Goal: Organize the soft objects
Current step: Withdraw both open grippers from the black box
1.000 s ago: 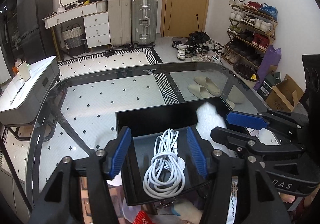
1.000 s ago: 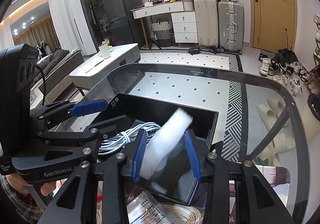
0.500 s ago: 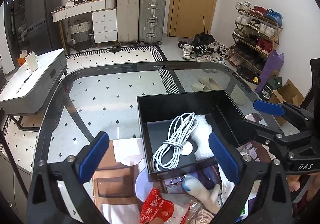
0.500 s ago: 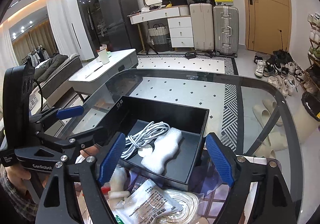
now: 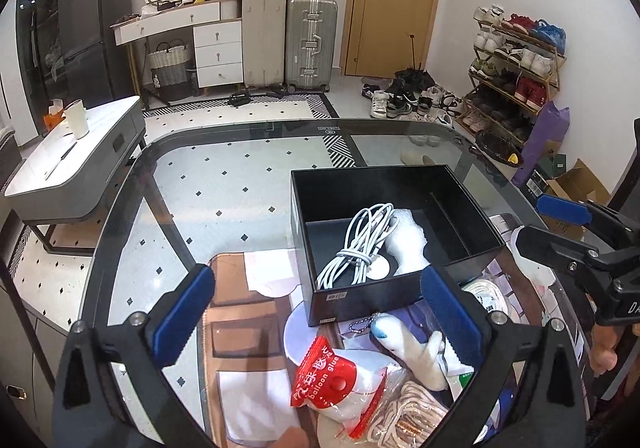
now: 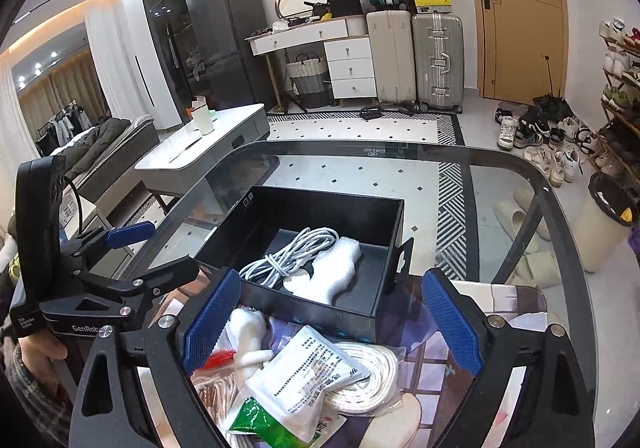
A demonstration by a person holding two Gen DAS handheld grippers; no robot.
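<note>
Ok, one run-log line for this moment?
left gripper: open, empty | right gripper: opening, empty | white cable and foam piece: inside black box | soft items on table: not yet boxed

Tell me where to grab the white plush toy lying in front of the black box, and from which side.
Grip the white plush toy across its narrow middle, coming from above with the left hand-held gripper, probably. It lies flat and elongated atop the pile, so its long sides look exposed.

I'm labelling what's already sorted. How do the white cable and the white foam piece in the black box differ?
The white cable is thin cord, coiled and tied in a bundle; the white foam piece is one flat, bubbly-textured slab with a wavy outline. The cable lies nearer the box's left wall, the foam to its right. Both are white and lie touching on the black box floor.
</note>
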